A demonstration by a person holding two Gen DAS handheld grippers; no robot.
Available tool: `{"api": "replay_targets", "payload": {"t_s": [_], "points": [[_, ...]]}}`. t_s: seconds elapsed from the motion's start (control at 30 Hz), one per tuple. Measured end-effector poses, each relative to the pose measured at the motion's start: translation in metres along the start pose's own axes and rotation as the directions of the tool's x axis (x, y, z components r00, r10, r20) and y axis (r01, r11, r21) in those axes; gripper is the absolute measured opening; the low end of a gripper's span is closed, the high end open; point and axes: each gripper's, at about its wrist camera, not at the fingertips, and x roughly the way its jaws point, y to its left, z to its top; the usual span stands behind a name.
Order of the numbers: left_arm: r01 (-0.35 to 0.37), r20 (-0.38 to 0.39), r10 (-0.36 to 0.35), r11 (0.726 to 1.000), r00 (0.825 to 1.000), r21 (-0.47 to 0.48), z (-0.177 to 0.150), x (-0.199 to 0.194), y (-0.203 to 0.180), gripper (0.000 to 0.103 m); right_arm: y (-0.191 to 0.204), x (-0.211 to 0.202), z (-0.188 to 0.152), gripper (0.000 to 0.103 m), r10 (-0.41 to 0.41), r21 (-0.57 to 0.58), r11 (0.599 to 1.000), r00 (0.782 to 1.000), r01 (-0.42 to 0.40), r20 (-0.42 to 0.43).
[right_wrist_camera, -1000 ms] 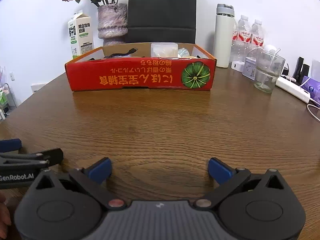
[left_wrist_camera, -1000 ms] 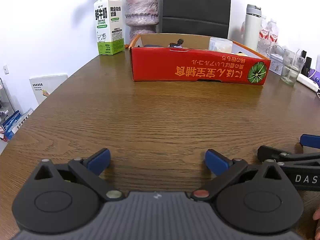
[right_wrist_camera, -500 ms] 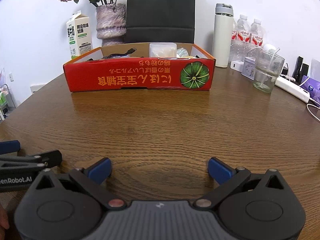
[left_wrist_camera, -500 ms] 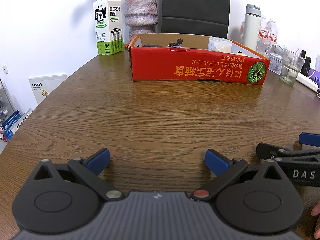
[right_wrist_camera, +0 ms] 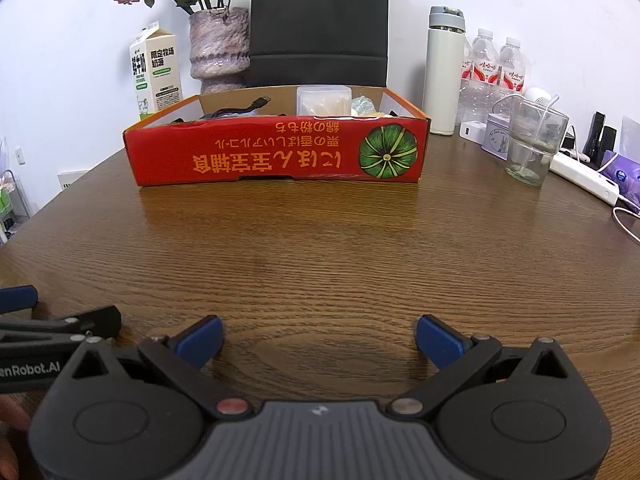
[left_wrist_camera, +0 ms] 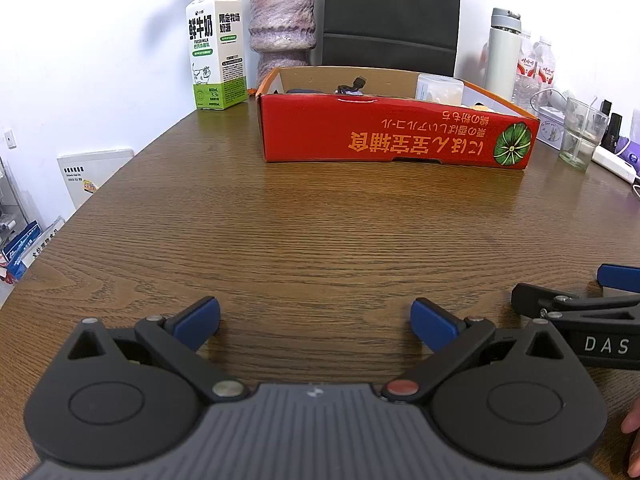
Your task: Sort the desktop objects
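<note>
A red cardboard box (left_wrist_camera: 396, 132) (right_wrist_camera: 276, 152) stands at the far middle of the wooden table (left_wrist_camera: 320, 232). It holds a black cable (right_wrist_camera: 240, 110), a clear plastic container (right_wrist_camera: 324, 100) and other small items. My left gripper (left_wrist_camera: 315, 318) is open and empty, low over the near table edge. My right gripper (right_wrist_camera: 319, 338) is open and empty beside it. Each gripper shows at the edge of the other's view.
A milk carton (left_wrist_camera: 216, 48) and a stone vase (left_wrist_camera: 282, 24) stand left of the box, a black chair (right_wrist_camera: 318, 24) behind it. At the right are a white flask (right_wrist_camera: 444, 72), water bottles (right_wrist_camera: 496, 64), a glass cup (right_wrist_camera: 534, 140) and a power strip (right_wrist_camera: 584, 178).
Both grippers have drawn back slightly from the box and stay open. Nothing on the table has moved.
</note>
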Motion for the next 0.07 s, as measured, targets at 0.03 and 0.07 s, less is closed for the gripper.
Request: {"api": "replay_targets", "payload": {"t_s": [0.03,0.07], "points": [[0.000,0.000,0.000,1.000,1.000,0.000,0.0000,0.0000,0.0000,0.103,0.0001,0.0000,0.0000,0.103,0.000,0.000,1.000,1.000,0.000,0.000],[0.000,0.000,0.000,1.000,1.000,0.000,0.0000,0.0000,0.0000,0.103,0.0000,-0.0001,-0.0001,0.103,0.000,0.000,1.000,1.000,0.000,0.000]]}}
